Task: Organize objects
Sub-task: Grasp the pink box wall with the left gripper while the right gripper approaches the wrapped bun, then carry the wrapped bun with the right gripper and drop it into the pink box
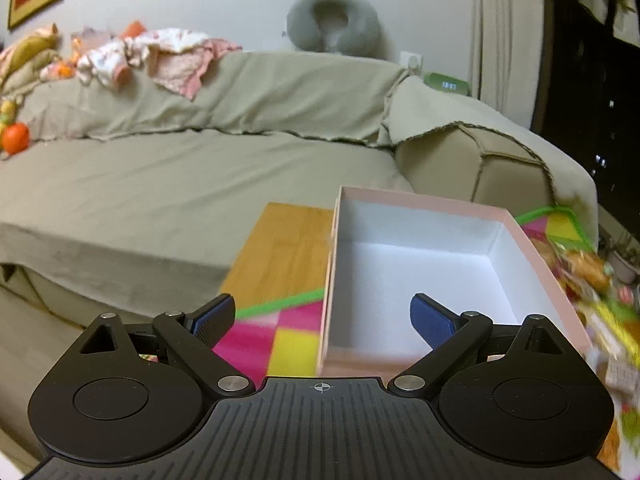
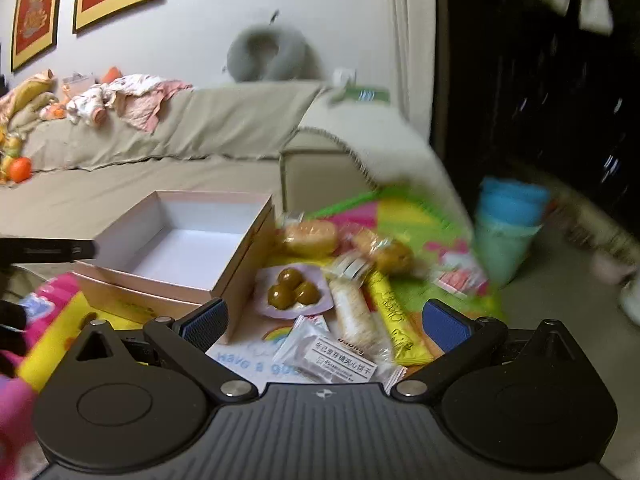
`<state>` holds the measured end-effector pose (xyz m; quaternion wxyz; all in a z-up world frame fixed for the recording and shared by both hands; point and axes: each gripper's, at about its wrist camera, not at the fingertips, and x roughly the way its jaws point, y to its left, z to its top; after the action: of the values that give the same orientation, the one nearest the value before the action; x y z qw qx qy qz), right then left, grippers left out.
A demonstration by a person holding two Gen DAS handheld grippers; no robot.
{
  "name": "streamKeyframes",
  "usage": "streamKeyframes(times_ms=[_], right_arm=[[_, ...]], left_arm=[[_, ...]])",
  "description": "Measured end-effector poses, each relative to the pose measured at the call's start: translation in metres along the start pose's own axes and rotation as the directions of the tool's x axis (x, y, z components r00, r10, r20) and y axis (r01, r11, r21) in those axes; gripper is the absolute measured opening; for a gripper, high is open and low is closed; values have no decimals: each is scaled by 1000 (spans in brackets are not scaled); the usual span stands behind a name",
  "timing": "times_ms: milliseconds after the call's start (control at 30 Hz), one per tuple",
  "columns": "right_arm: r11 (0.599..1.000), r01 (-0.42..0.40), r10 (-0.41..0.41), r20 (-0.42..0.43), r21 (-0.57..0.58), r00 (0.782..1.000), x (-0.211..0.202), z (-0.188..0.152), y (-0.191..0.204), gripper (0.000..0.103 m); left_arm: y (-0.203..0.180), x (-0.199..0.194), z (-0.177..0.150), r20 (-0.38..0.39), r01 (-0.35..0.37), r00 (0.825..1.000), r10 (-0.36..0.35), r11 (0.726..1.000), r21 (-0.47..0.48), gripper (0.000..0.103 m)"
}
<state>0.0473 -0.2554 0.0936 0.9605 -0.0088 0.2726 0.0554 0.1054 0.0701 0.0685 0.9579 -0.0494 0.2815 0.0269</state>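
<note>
- The right gripper (image 2: pixel 324 320) is spread wide with nothing between its blue pads, poised above a white biscuit packet (image 2: pixel 340 360).
- Just beyond it lie a pale rice-cracker pack (image 2: pixel 354 312), a yellow stick pack (image 2: pixel 394 320) and a lilac tray of three brown sweets (image 2: pixel 294 290), all close together on the colourful mat (image 2: pixel 416 216).
- Two wrapped buns (image 2: pixel 310 236) sit farther back, near the box's right wall.
- The left gripper (image 1: pixel 322 316) is likewise released, holding nothing; its right pad is over the box interior, its left pad outside the wall.
- The pink box (image 1: pixel 424 256), white inside and empty, rests on the mat left of the snacks.
- A wooden board (image 1: pixel 286 248) lies beside the box.
- Behind stands a beige sofa (image 1: pixel 180 168) with a grey neck pillow (image 1: pixel 334 24) on top of its backrest.
</note>
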Motion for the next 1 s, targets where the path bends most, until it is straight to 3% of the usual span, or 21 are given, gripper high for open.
streamKeyframes(times_ms=[100, 233, 367, 400, 500, 600, 700, 733, 767, 800, 833, 1000], right_arm=[[999, 2, -1, -40, 38, 999, 16, 22, -25, 103], [999, 29, -25, -101, 38, 995, 51, 48, -57, 103], [998, 45, -36, -174, 47, 984, 100, 63, -90, 103], [997, 50, -40, -184, 50, 982, 110, 65, -93, 103], [997, 20, -4, -207, 76, 978, 146, 74, -96, 103], [993, -16, 44, -236, 116, 971, 184, 80, -92, 103], [993, -5, 38, -286, 116, 957, 218, 78, -85, 102], [993, 1, 37, -307, 121, 951, 227, 76, -85, 99], [992, 3, 39, -322, 128, 946, 232, 74, -84, 84], [990, -7, 54, -335, 138, 941, 232, 72, -84, 67], [989, -18, 69, -346, 149, 936, 230, 71, -83, 62], [990, -44, 83, -308, 133, 948, 172, 83, -75, 58]], left_arm=[[-2, 18, 10, -13, -7, 1000, 7, 1000, 17, 93], [-4, 38, 13, -59, 3, 998, -2, 1000, 12, 67], [-4, 54, 15, -95, 14, 995, -14, 1000, -4, 63], [-4, 58, 15, -103, 17, 995, -18, 1000, -6, 56], [-4, 67, 14, -158, 13, 987, -15, 1000, -14, 9], [-9, 66, 10, -164, 12, 986, -7, 999, 32, 10], [-8, 63, 10, -161, 24, 987, -20, 999, 24, 10], [-6, 63, 10, -159, 28, 987, -25, 999, 16, 10], [-5, 63, 12, -157, 30, 987, -28, 999, 12, 10], [-5, 63, 13, -154, 32, 988, -29, 999, 12, 10], [-6, 63, 13, -153, 34, 988, -31, 999, 17, 10], [-5, 62, 13, -154, 41, 987, -36, 999, 30, 10]])
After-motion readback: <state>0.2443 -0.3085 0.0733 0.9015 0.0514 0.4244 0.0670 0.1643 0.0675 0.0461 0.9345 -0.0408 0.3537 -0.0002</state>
